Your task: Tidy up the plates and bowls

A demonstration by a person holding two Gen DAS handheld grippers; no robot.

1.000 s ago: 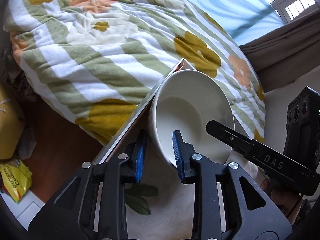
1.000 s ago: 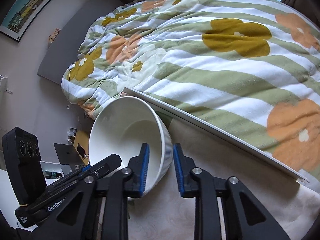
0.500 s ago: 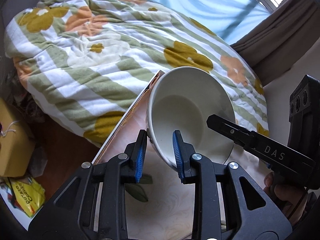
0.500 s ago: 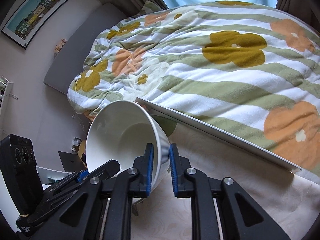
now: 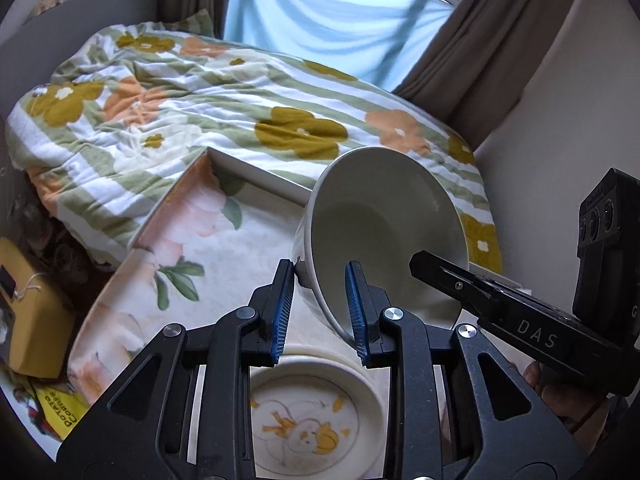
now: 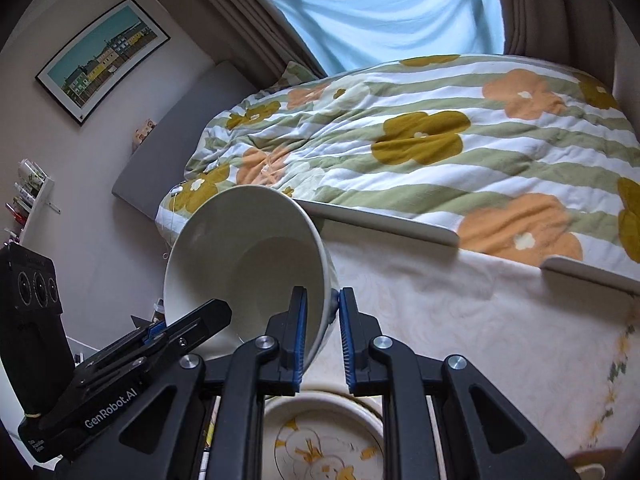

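Note:
A plain white bowl (image 5: pixel 384 232) hangs tilted in the air above the table, its opening turned toward both cameras. My left gripper (image 5: pixel 319 312) is shut on its near rim, one blue pad inside and one outside. My right gripper (image 6: pixel 322 336) is shut on the opposite rim of the same bowl (image 6: pixel 244 264). Each view shows the other gripper's black finger reaching into the bowl. Below the grippers lies a cream plate (image 5: pixel 312 428) with a yellow duck drawing, also visible in the right wrist view as the plate (image 6: pixel 320 448).
The table (image 5: pixel 192 248) wears a pale floral cloth and has a raised white back edge (image 6: pixel 384 224). Behind it is a bed with a flowered duvet (image 5: pixel 248 120). A yellow box (image 5: pixel 28 320) and a snack bag (image 5: pixel 60 408) lie on the floor at left.
Both grippers have risen with the bowl, lifting it off the table. The right jaws closed onto the rim. The duck plate has come into view underneath.

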